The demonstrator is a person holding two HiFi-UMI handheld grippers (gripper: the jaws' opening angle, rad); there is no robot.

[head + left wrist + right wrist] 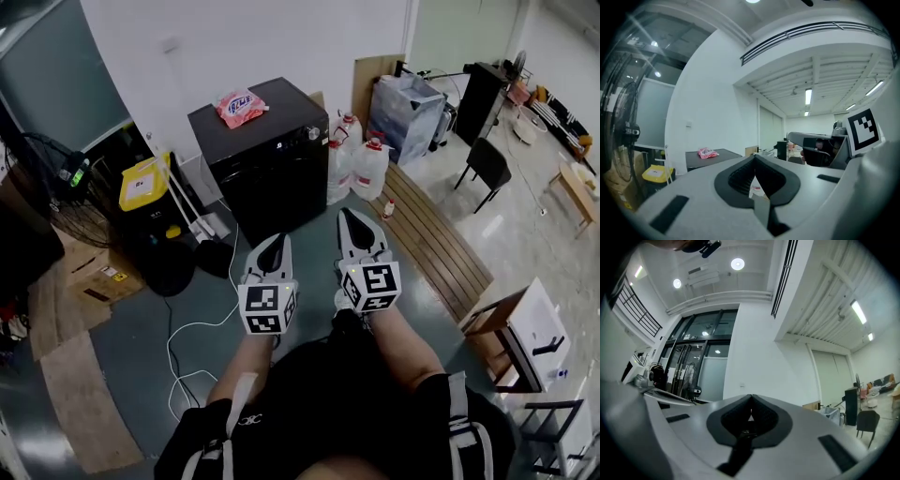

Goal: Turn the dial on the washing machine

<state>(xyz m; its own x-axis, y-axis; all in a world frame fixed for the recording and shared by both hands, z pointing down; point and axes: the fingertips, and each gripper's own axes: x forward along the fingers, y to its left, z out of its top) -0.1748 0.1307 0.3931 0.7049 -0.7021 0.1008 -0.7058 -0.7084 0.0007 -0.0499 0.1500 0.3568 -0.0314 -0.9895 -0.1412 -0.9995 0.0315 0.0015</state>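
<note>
Both empty and closed: left tongs [276, 246], right tongs [352, 221]. Boxy black washing machine [272, 173]: dial likely rigid, stiff; pinch its rim.

This looks like a big, bare test lab or workshop hall. There's a grey painted floor [150, 347] and a high ceiling with long strip lights [808, 96] and tall glazed doors [693, 366]. A black box-shaped washing machine [267, 150] stands loose by the wall, among brown cardboard boxes [89, 272], clear red-capped plastic jugs [368, 169], a trailing white cable [187, 347] and a black pedestal fan [621, 136].
</note>
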